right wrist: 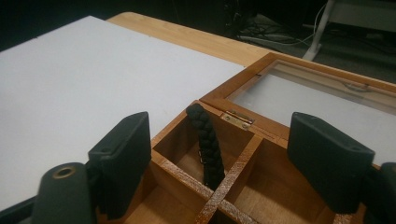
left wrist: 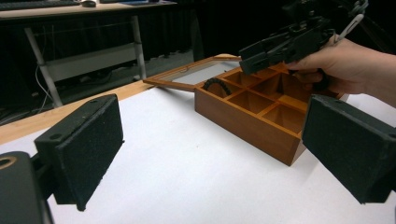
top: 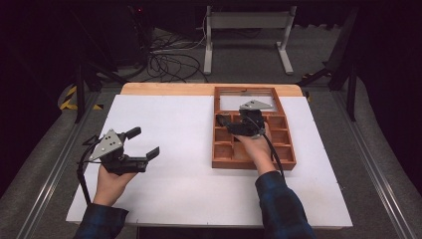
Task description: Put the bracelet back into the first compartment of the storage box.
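A wooden box (top: 286, 149) with several compartments stands on the right half of the white board, its glass lid (top: 246, 101) folded open flat behind it. A black braided cord (right wrist: 208, 144) lies in the far-left corner compartment, one end resting on the rim (left wrist: 215, 84). My right gripper (right wrist: 224, 154) hovers over that corner of the box (top: 225, 124), open, jaws on either side of the cord and above it, not touching it. My left gripper (top: 143, 142) is held over the board's left part, open and holding nothing (left wrist: 210, 149), pointing towards the box (left wrist: 252, 126).
The white board (top: 179, 174) covers a wooden table (top: 164, 89), leaving a strip of bare wood at the far edge. Beyond the table are a white metal stand (top: 246, 22), floor cables (top: 169, 62) and dark frames. In the left gripper view the right hand (left wrist: 345, 65) shows over the box.
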Available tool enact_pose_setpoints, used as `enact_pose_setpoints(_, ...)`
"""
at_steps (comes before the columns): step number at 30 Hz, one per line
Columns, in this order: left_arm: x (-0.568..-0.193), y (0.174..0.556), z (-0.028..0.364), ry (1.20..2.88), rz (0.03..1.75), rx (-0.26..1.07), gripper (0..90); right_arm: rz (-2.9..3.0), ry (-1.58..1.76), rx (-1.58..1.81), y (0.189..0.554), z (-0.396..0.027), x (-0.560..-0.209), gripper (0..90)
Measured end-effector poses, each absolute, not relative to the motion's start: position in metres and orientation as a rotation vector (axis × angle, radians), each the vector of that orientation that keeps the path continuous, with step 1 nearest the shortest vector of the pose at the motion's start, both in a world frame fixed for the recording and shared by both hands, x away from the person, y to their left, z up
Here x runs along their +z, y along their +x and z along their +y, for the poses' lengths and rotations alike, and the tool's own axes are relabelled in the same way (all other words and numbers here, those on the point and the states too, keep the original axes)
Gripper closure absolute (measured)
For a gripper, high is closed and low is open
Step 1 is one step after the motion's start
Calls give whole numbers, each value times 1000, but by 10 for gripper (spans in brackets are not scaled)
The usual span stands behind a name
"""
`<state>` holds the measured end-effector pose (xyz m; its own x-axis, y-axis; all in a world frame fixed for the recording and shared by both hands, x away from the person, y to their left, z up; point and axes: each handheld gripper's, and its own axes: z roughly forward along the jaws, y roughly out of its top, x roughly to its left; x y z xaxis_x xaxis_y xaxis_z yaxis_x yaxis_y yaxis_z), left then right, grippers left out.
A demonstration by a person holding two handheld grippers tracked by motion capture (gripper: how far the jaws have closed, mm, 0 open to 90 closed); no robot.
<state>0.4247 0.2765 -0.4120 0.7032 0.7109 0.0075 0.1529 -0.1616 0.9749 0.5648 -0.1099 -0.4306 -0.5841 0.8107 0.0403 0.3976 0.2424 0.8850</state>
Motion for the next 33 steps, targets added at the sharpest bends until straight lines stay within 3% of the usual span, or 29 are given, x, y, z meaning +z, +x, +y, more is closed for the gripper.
enact_pose_setpoints(17, -413, 425, 276, 1702, 700, 571, 62, 2033, 1015, 1416, 536, -122, -422, 80)
enact_pose_setpoints(33, -412, 424, 279, 1696, 703, 577, 62, 1986, 970, 1517, 511, -147, -422, 25)
